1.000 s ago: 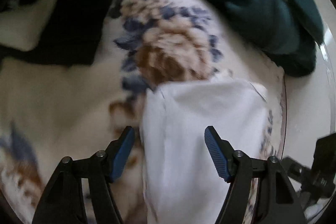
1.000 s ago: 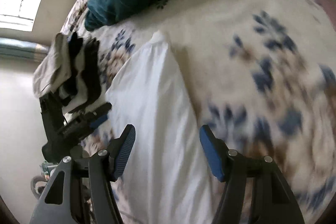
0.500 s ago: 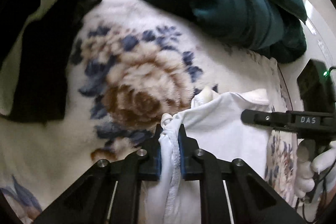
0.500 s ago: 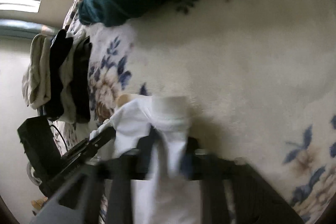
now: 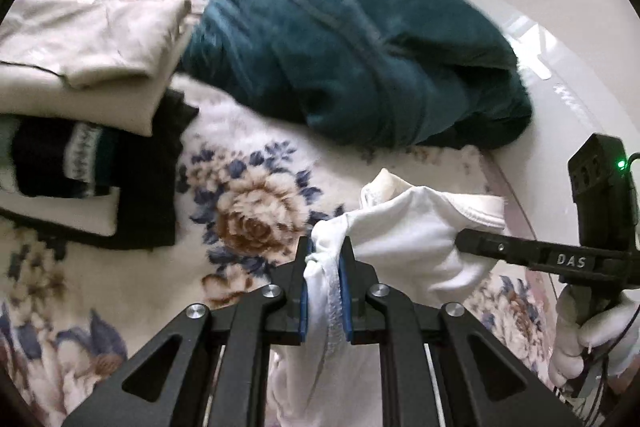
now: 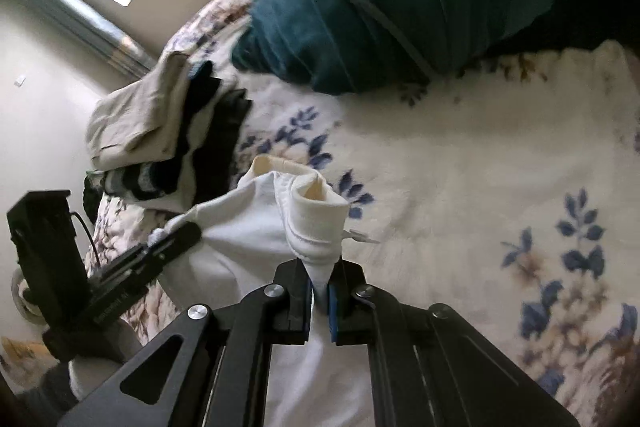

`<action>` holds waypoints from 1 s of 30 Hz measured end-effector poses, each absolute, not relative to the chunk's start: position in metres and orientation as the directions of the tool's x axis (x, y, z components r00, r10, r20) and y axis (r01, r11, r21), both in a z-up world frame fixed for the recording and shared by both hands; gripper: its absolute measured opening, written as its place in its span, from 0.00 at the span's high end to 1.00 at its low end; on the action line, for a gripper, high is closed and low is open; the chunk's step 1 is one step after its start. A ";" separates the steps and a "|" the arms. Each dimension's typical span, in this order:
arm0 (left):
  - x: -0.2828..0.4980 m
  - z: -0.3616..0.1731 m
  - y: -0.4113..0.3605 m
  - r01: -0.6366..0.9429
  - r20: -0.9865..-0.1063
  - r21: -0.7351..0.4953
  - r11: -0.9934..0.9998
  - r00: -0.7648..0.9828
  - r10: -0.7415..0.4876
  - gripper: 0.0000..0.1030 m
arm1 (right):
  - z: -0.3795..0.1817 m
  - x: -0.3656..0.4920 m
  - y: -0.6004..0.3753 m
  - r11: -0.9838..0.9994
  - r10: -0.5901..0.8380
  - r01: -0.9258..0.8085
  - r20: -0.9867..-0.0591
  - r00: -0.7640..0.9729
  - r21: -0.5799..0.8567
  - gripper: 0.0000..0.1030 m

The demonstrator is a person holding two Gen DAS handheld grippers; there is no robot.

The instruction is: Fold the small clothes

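A small white garment (image 5: 404, 231) is held up between both grippers above the floral blanket (image 5: 248, 223). My left gripper (image 5: 325, 267) is shut on one bunched edge of it. My right gripper (image 6: 319, 287) is shut on the other edge, where the cloth (image 6: 256, 223) rises in a peak. The right gripper also shows in the left wrist view (image 5: 520, 251), and the left gripper in the right wrist view (image 6: 172, 239). The rest of the garment hangs below the fingers, out of sight.
A stack of folded beige and black clothes (image 5: 84, 99) lies at the left, also seen in the right wrist view (image 6: 168, 135). A bulky teal blanket (image 5: 352, 55) lies beyond. The bed edge and a white wall (image 5: 560, 83) are at the right.
Both grippers went from open above the flat white garment to shut on its edges. They have lifted it off the blanket, and the views now look further across the bed.
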State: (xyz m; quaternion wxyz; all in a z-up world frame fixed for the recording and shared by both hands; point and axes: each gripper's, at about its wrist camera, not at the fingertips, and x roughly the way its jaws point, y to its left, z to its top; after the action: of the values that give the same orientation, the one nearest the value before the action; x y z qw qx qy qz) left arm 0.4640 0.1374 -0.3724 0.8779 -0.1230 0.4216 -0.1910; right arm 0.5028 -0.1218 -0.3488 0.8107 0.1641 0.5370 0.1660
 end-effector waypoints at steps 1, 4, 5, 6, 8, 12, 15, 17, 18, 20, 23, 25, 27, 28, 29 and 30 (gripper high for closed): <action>0.452 -0.365 0.138 0.241 -0.684 -0.378 0.894 0.578 -0.445 0.91 | -0.341 0.489 -0.124 0.890 0.447 -0.100 -0.809 0.381 0.445 0.94; 0.414 -0.351 0.142 0.256 -0.662 -0.376 0.890 0.598 -0.452 0.91 | -0.327 0.448 -0.123 0.885 0.458 -0.126 -0.793 0.403 0.448 0.94; 0.400 -0.348 0.143 0.259 -0.658 -0.375 0.890 0.602 -0.452 0.91 | -0.326 0.436 -0.122 0.884 0.461 -0.132 -0.791 0.403 0.448 0.94; 0.388 -0.346 0.144 0.260 -0.656 -0.375 0.890 0.603 -0.453 0.91 | -0.325 0.424 -0.120 0.882 0.466 -0.141 -0.789 0.400 0.450 0.94; 0.359 -0.349 0.147 0.255 -0.672 -0.385 0.887 0.581 -0.459 0.90 | -0.324 0.390 -0.116 0.882 0.470 -0.166 -0.794 0.385 0.441 0.94; 0.308 -0.380 0.154 0.193 -0.757 -0.415 0.889 0.469 -0.455 0.84 | -0.343 0.329 -0.108 0.878 0.476 -0.195 -0.837 0.269 0.437 0.94; 0.266 -0.418 0.167 0.093 -0.839 -0.424 0.901 0.336 -0.429 0.76 | -0.372 0.284 -0.112 0.886 0.452 -0.177 -0.884 0.116 0.430 0.89; 0.244 -0.434 0.183 0.010 -0.858 -0.455 0.890 0.261 -0.442 0.75 | -0.390 0.260 -0.124 0.895 0.435 -0.117 -0.900 0.024 0.430 0.87; 0.237 -0.439 0.191 -0.040 -0.867 -0.458 0.888 0.240 -0.437 0.75 | -0.395 0.252 -0.131 0.898 0.434 -0.081 -0.901 0.000 0.432 0.87; 0.234 -0.441 0.204 -0.110 -0.860 -0.489 0.865 0.229 -0.457 0.75 | -0.402 0.237 -0.155 0.895 0.446 0.032 -0.895 -0.019 0.446 0.76; 0.250 -0.435 0.209 -0.158 -0.843 -0.519 0.840 0.257 -0.472 0.70 | -0.404 0.232 -0.180 0.845 0.503 0.182 -0.863 0.044 0.502 0.51; 0.274 -0.433 0.205 -0.181 -0.826 -0.544 0.819 0.287 -0.486 0.69 | -0.409 0.237 -0.185 0.795 0.549 0.257 -0.832 0.079 0.549 0.49; 0.298 -0.442 0.198 -0.195 -0.807 -0.577 0.793 0.283 -0.518 0.60 | -0.415 0.244 -0.184 0.759 0.576 0.300 -0.811 0.105 0.578 0.49; 0.308 -0.451 0.194 -0.215 -0.805 -0.586 0.782 0.264 -0.531 0.57 | -0.420 0.250 -0.181 0.743 0.582 0.332 -0.806 0.109 0.581 0.49; 0.318 -0.459 0.188 -0.226 -0.796 -0.601 0.766 0.246 -0.552 0.55 | -0.426 0.255 -0.178 0.732 0.587 0.364 -0.804 0.092 0.576 0.49; 0.328 -0.468 0.181 -0.242 -0.797 -0.603 0.760 0.236 -0.556 0.55 | -0.432 0.259 -0.176 0.712 0.600 0.392 -0.795 0.091 0.583 0.49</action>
State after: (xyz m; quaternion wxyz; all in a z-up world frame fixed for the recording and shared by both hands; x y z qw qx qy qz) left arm 0.3281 0.1813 -0.4678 0.7143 -0.3283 0.6082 -0.1099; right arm 0.2593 -0.1756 -0.4324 0.6389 0.3705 0.6693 0.0816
